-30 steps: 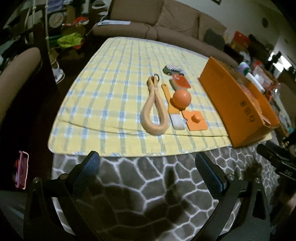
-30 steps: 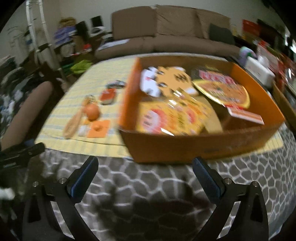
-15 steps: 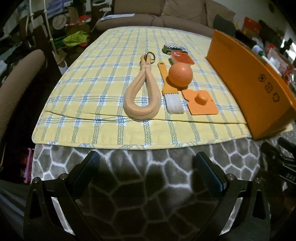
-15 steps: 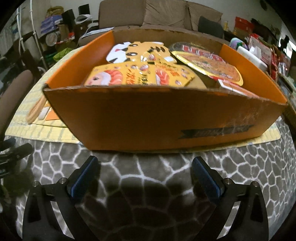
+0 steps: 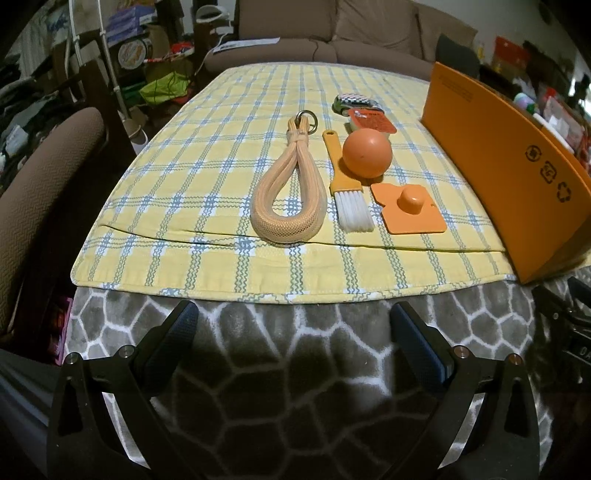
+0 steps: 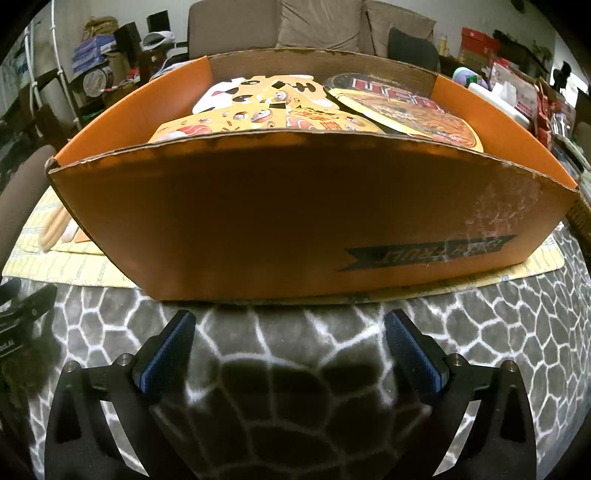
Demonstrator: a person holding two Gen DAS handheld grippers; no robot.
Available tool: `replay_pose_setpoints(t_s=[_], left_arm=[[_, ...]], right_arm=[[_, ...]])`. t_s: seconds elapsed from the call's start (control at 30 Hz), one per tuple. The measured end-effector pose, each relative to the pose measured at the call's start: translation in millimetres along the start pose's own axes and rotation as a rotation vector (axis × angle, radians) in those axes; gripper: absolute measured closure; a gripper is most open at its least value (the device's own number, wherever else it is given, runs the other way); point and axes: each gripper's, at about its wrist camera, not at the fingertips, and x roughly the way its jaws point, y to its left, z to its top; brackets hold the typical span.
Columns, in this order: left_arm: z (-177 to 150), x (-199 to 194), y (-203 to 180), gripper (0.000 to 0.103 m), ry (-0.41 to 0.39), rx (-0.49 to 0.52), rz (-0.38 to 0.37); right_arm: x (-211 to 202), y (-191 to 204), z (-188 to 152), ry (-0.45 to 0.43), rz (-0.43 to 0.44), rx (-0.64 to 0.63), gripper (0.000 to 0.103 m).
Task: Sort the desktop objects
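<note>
Blocking right gripper [image 6: 288, 347]: orange box [image 6: 295, 214].

recycling symbols on orange box [image 5: 517, 166]

Home liv. rm: sofa [image 5: 332, 26], clutter

A dim interior is shown under artificial light. A brown sofa [image 5: 332, 33] with loose back cushions is placed beyond the far edge of the table, against a pale wall [image 6: 476, 14]. At left, a brown upholstered chair [image 5: 40, 173] is set close beside the table, and cluttered shelving [image 5: 122, 40] with boxes and bags is seen behind it. The table is covered by a grey cloth with a white cell pattern [image 5: 295, 350], over which a yellow checked mat [image 5: 207, 177] is laid. At right, further stacked clutter [image 6: 524, 85] is visible.
</note>
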Motion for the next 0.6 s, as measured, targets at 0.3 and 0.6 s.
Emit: replay_pose_setpoints(t_s=[0.3, 0.6], left_arm=[[-0.2, -0.4, 0.1, 0.0, 0.0, -0.001, -0.002], [0.6, 0.0, 0.6, 0.0, 0.0, 0.001, -0.001]], right_arm=[[0.0, 0.0, 0.3, 0.0, 0.0, 0.0, 0.0], [0.2, 0.3, 0.7, 0.0, 0.0, 0.0, 0.0]])
